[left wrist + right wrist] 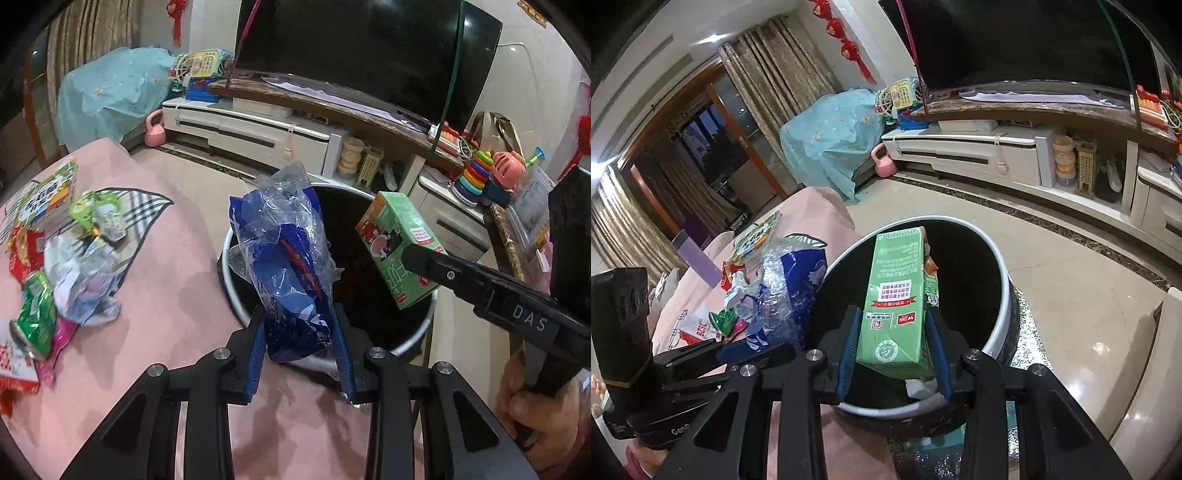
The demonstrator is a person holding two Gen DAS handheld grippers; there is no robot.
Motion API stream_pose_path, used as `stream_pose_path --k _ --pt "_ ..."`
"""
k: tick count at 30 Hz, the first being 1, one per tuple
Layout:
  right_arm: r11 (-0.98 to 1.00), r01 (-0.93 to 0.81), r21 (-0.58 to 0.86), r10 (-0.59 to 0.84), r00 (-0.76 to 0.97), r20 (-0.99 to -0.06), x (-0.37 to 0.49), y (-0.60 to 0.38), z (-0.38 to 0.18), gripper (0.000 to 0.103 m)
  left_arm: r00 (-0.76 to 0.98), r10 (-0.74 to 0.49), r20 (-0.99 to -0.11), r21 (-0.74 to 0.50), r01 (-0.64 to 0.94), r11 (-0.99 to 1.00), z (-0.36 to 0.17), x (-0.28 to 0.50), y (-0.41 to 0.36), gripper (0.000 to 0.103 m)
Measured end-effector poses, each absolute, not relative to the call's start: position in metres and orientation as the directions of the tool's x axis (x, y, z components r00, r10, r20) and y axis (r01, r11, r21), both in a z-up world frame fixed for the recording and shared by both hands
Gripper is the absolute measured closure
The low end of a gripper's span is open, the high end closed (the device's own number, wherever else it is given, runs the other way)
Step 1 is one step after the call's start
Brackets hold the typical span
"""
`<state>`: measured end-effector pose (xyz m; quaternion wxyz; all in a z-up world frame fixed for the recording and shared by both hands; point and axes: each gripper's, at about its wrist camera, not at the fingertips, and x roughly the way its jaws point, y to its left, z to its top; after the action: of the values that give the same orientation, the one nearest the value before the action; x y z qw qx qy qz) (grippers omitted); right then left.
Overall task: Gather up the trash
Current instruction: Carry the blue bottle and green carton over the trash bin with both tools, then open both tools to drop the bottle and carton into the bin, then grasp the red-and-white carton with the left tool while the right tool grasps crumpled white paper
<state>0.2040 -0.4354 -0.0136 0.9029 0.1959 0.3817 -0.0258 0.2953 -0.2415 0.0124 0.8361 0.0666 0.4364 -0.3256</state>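
Both hands were up over the trash bin (413,332) at once. The left gripper (301,354) was clamped on a crumpled blue-and-clear plastic wrapper (284,258), its blue pads (255,354) pressed into the lower end, and the wrapper stood up above the bin's near rim, on the side closest to the pink-covered table (177,295). The right gripper (895,354) was closed on a green drink carton (897,299), gripped at its bottom end, the carton tilted and hanging right over the bin's dark mouth (964,266). From the left wrist view the carton (400,247) showed on the far side of the bin from the table, pinched in the black jaws. Beside the bin, on the table, more rubbish lay in a heap: a crushed green can (35,317), a crumpled white wrapper (81,280), red packets (18,254) and a printed box (44,199). Beyond the bin stood the TV cabinet (251,129).
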Motion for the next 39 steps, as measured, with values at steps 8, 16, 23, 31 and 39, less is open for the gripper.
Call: stream_pose_path --k 8,16,23,31,39 --pt "0.922 0.206 0.328 0.098 0.695 -0.712 0.213 -0.445 -0.019 0.067 0.392 -0.467 -0.793 -0.169 0.595 0.786 -0.002 0.313 -0.263 0.069" --pt "0.899 0.233 0.371 0.112 0.697 -0.708 0.216 -0.458 -0.022 0.048 0.398 -0.464 -0.792 -0.180 0.573 0.800 -0.004 0.314 -0.265 0.033" --pt "0.891 0.210 0.402 0.124 0.739 -0.662 0.203 -0.447 -0.008 0.030 0.439 -0.462 -0.771 -0.200 0.523 0.829 -0.008 0.293 -0.218 0.028" --pt "0.908 0.121 0.402 0.185 0.744 -0.642 0.196 -0.384 -0.006 0.012 0.499 -0.409 -0.764 -0.222 0.392 0.893 -0.019 0.251 -0.134 0.028" --pt "0.927 0.006 0.374 0.269 0.684 -0.678 0.205 -0.309 -0.027 0.012 0.580 -0.310 -0.753 -0.222 0.219 0.950 -0.014 0.225 -0.046 0.028"
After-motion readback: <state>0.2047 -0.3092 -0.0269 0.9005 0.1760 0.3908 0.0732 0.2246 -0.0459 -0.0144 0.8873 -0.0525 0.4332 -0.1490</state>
